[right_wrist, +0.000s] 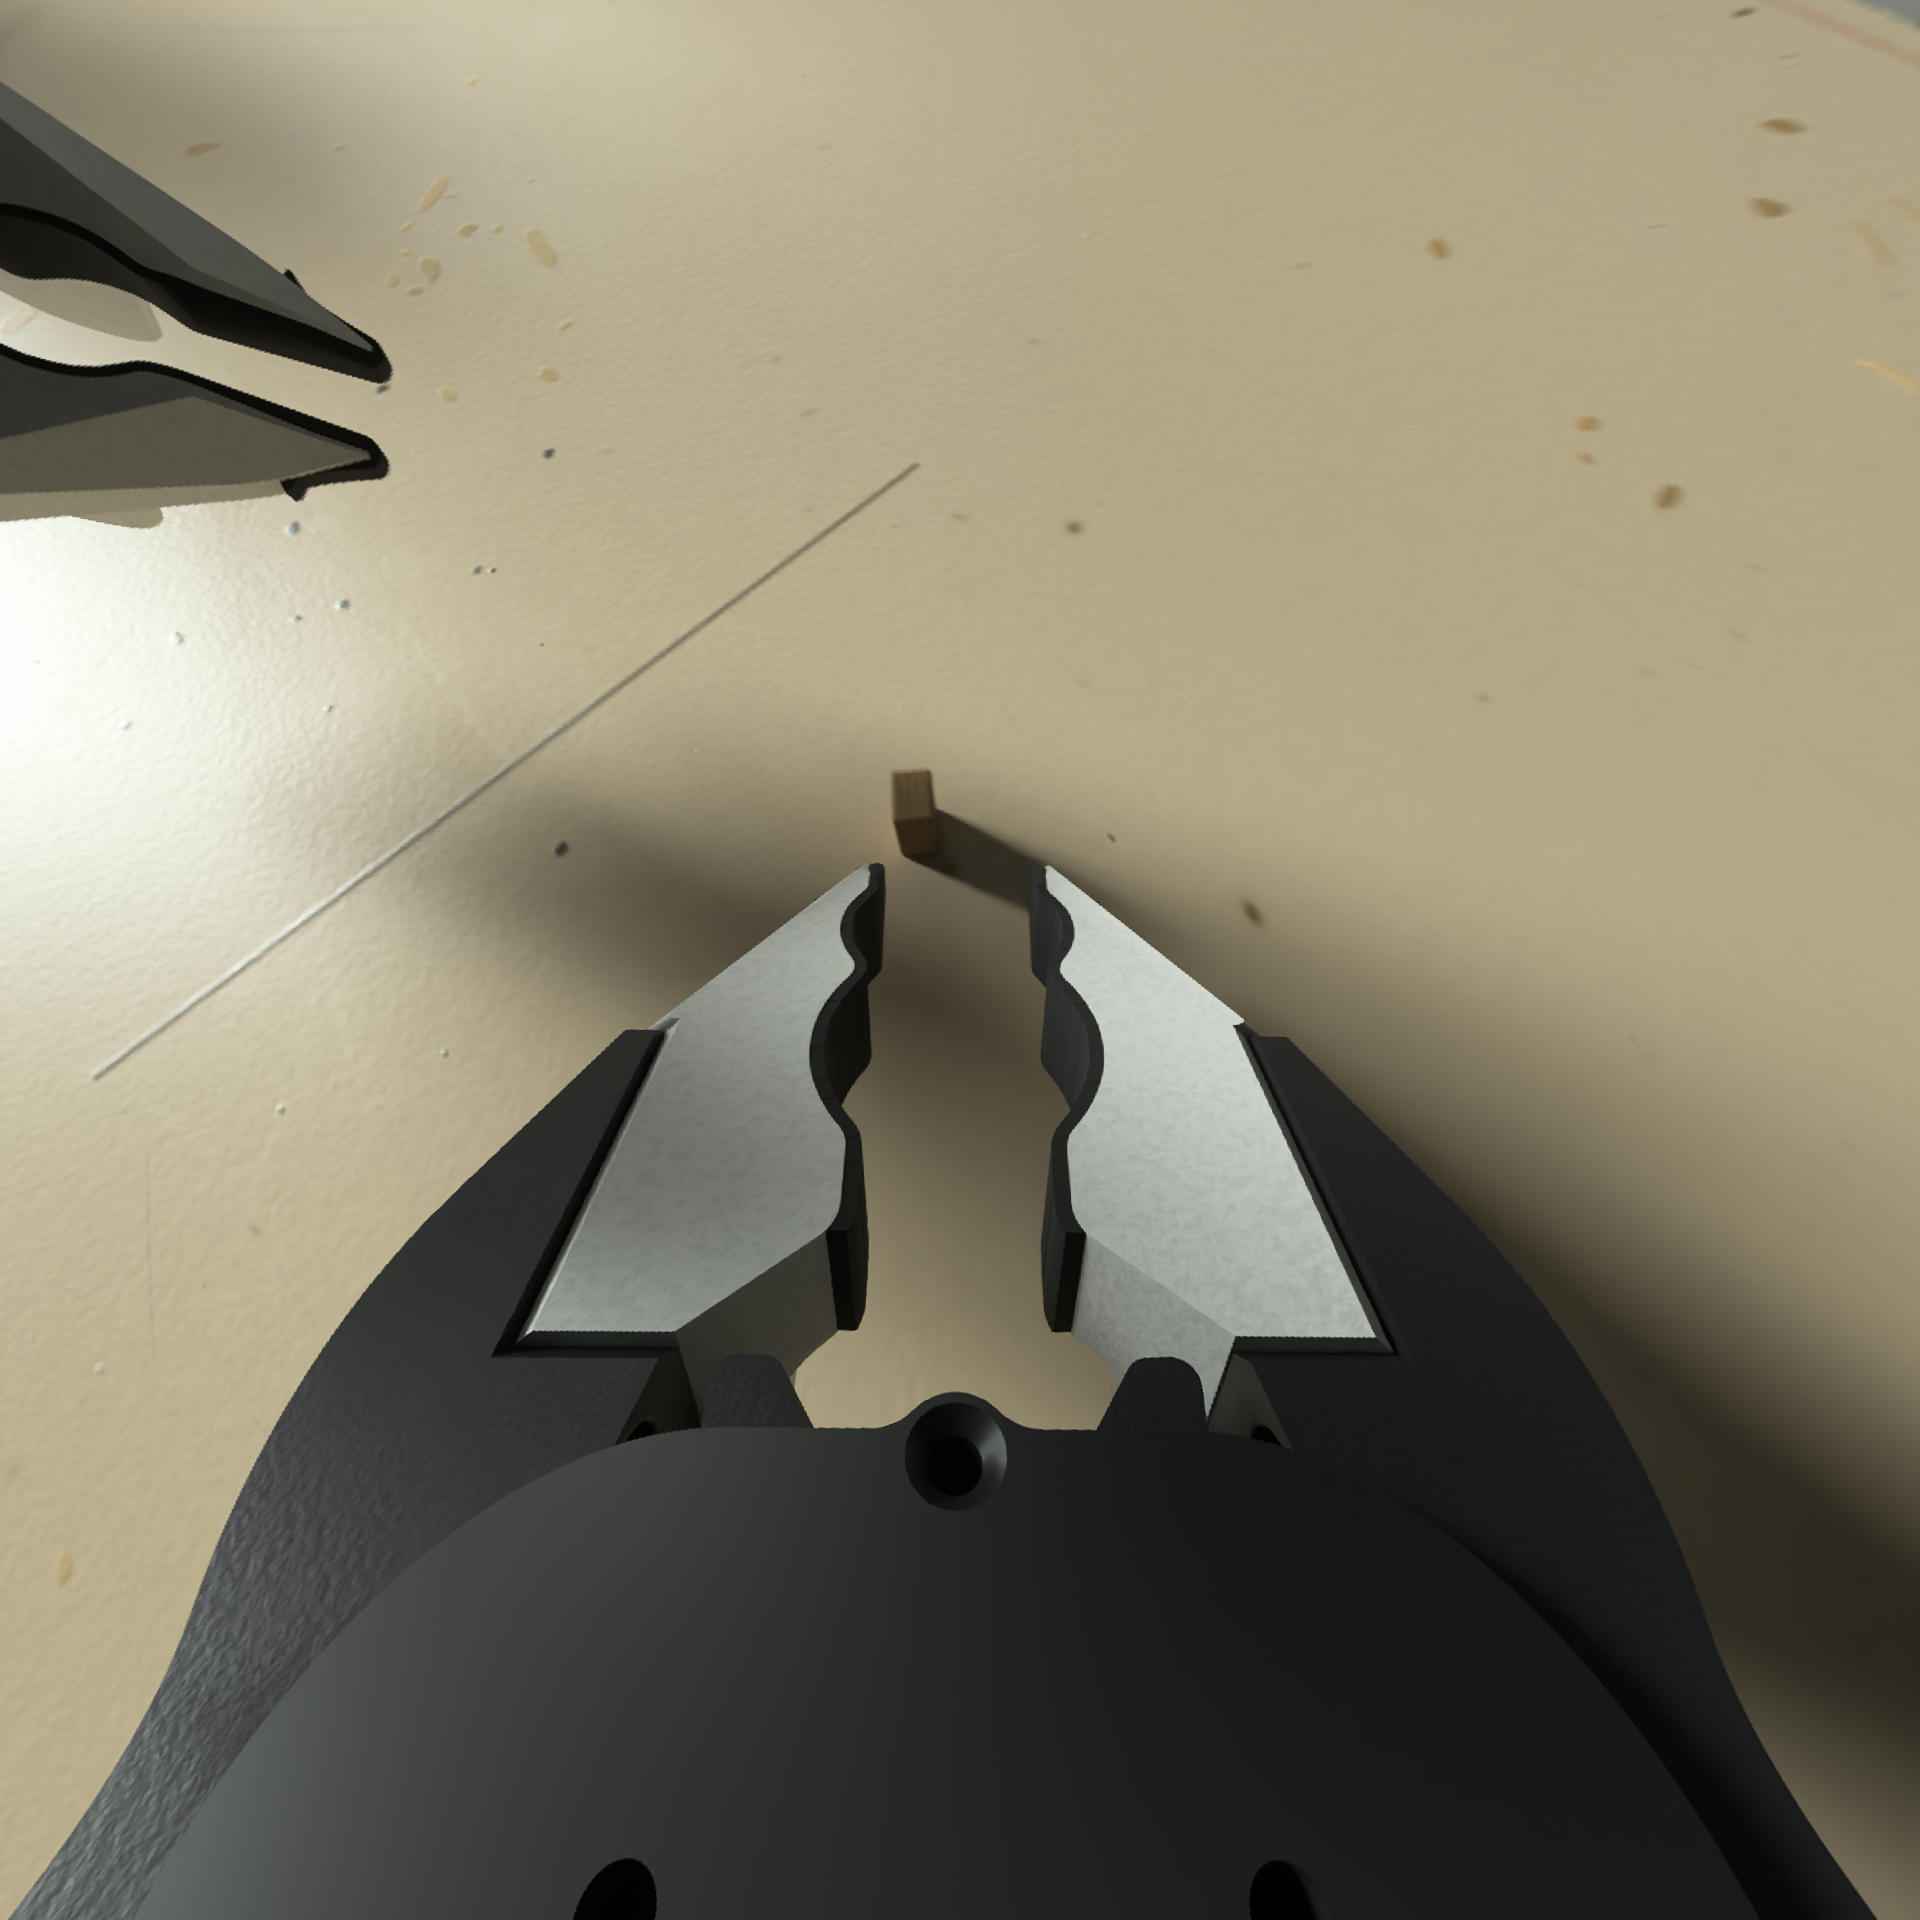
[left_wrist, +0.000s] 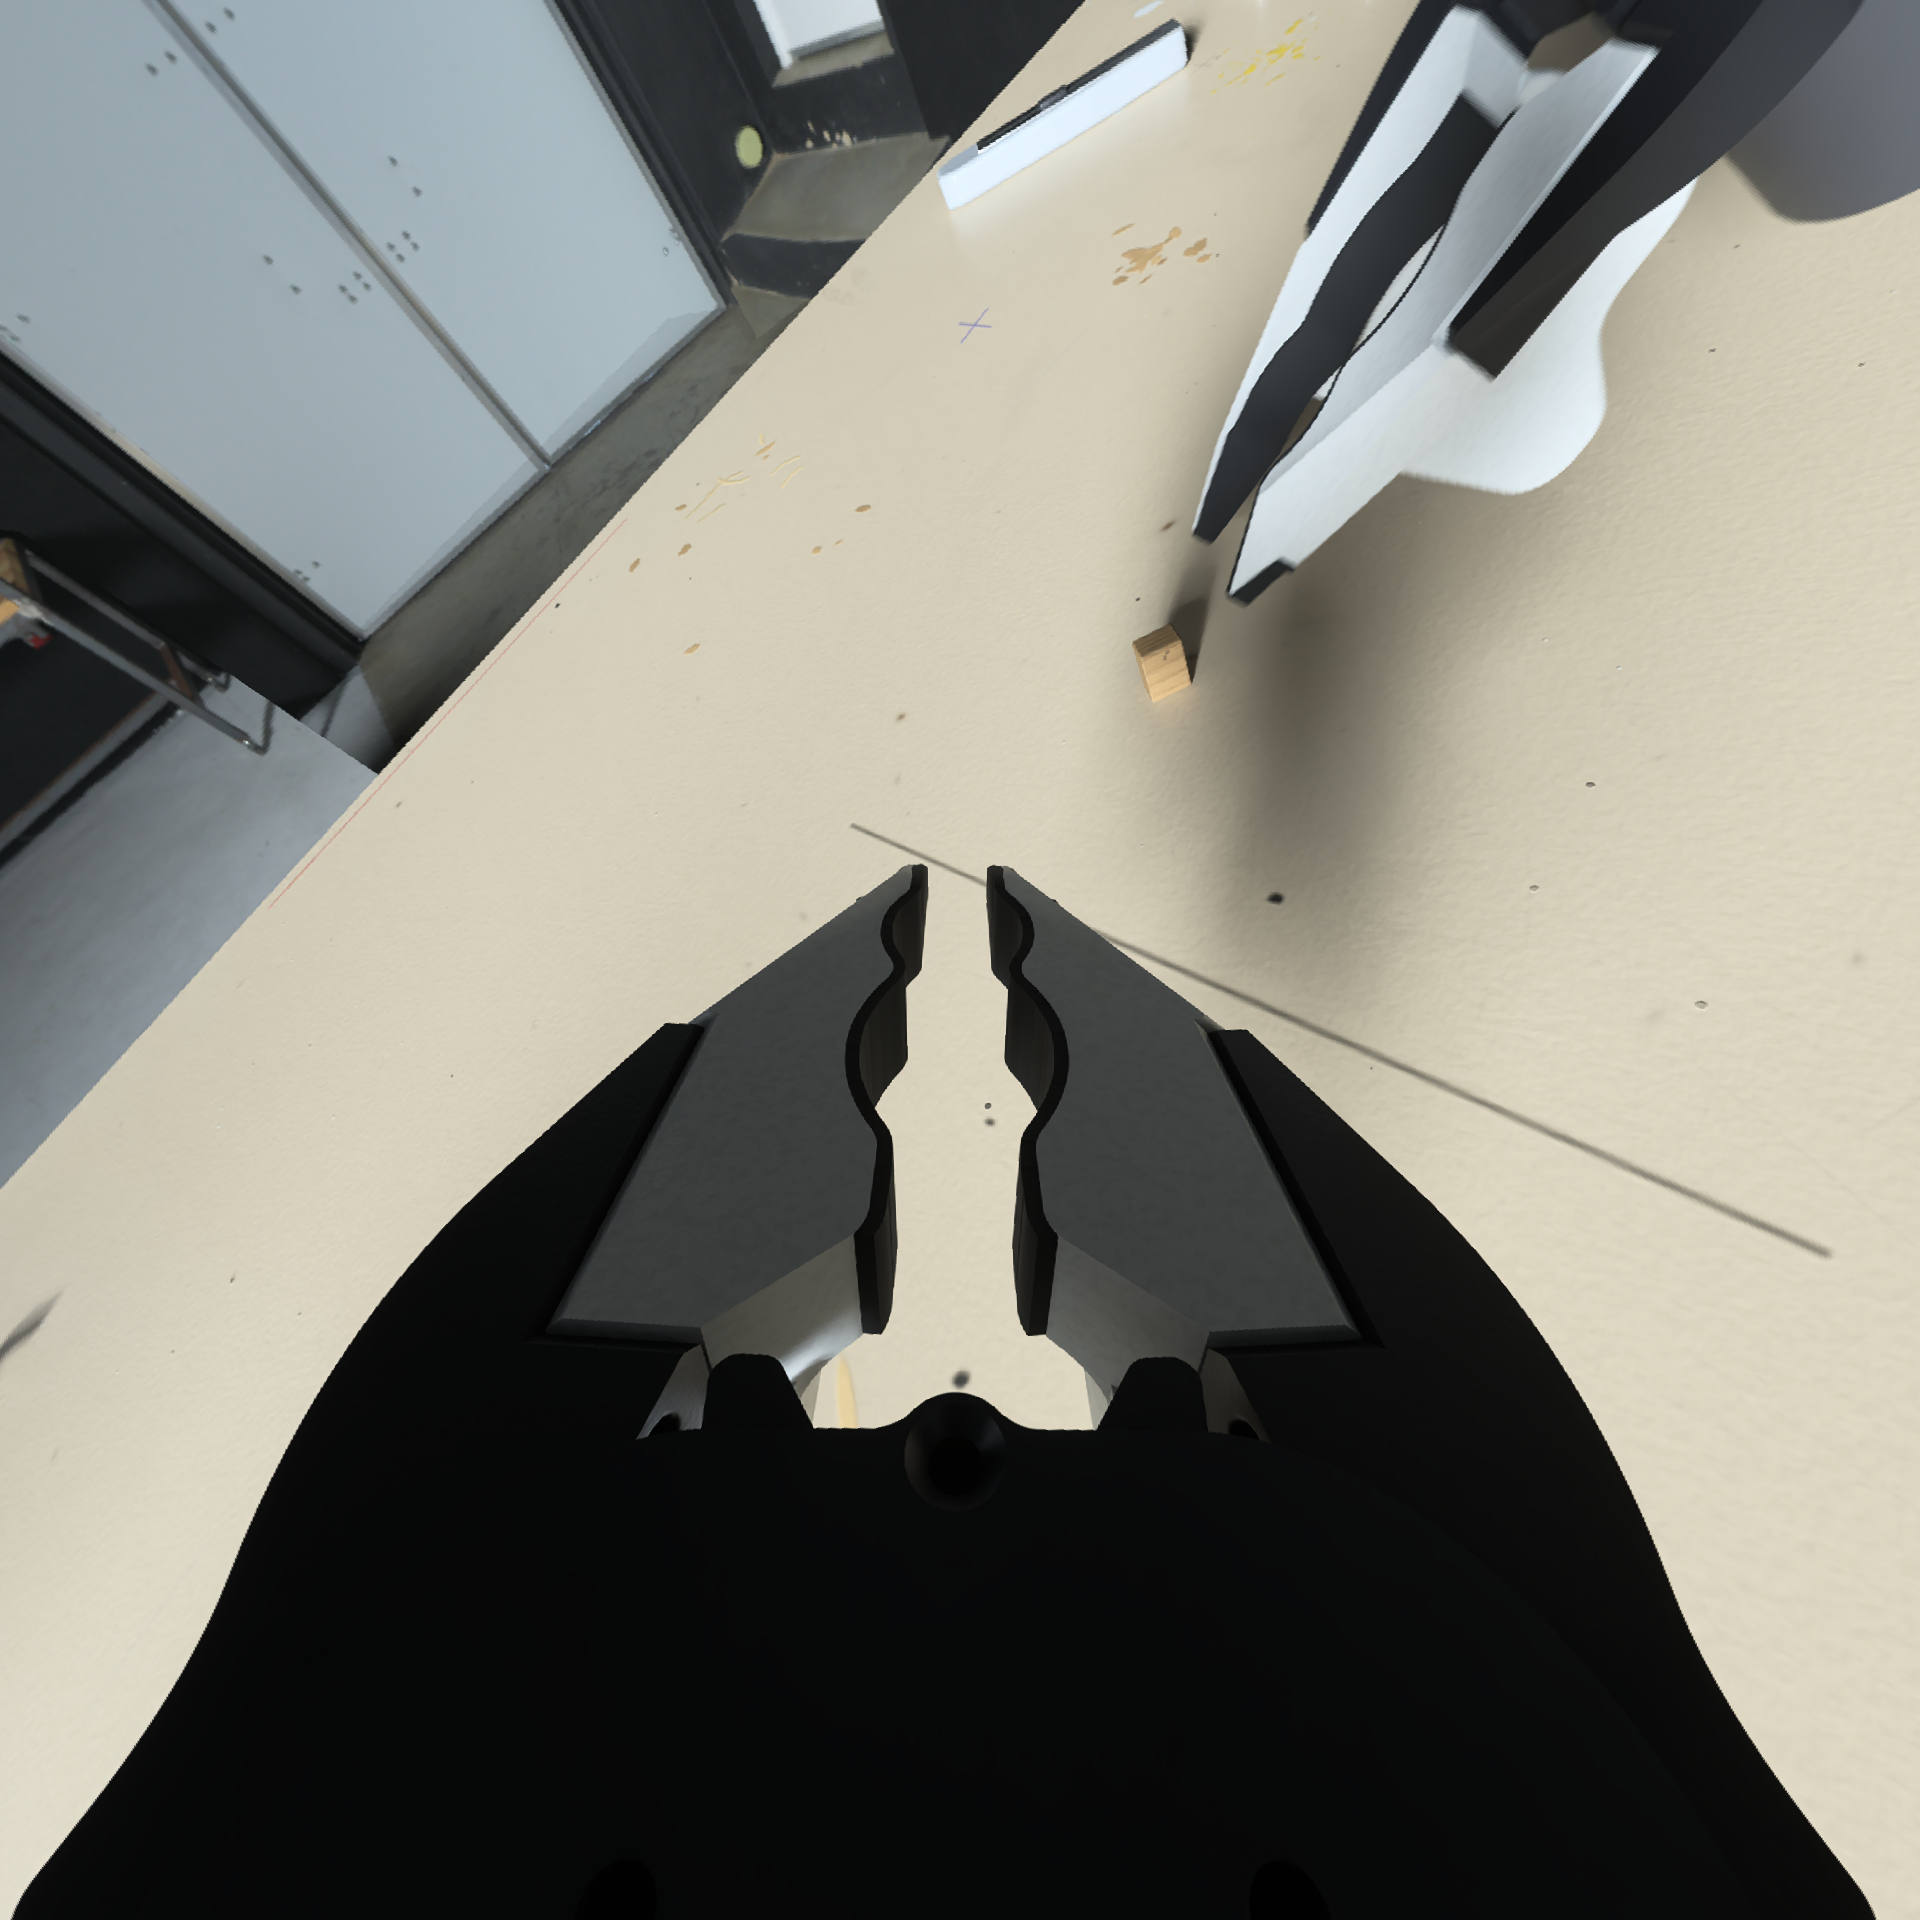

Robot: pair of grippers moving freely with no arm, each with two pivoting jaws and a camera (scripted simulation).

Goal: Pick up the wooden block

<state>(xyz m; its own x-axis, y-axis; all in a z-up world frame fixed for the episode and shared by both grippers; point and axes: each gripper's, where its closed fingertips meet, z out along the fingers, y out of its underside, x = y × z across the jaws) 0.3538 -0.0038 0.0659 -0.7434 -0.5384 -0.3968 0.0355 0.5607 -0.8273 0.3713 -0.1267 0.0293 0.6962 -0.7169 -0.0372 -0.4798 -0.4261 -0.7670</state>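
A small wooden block (left_wrist: 1162, 663) stands on the beige table (left_wrist: 644, 852). In the right wrist view the block (right_wrist: 914, 814) is just ahead of my right gripper (right_wrist: 958, 878), slightly left of the gap's middle. The right gripper is open and empty, hovering over the table. In the left wrist view it (left_wrist: 1233, 561) points down, tips just beyond the block. My left gripper (left_wrist: 956, 878) is empty with a narrow gap between its tips, well short of the block. It also shows at the upper left of the right wrist view (right_wrist: 379, 416).
A long white box (left_wrist: 1060, 114) lies at the far end of the table. The table edge runs diagonally on the left, with grey cabinets (left_wrist: 312, 260) and floor beyond. A thin dark line (left_wrist: 1455, 1081) and small stains mark the tabletop.
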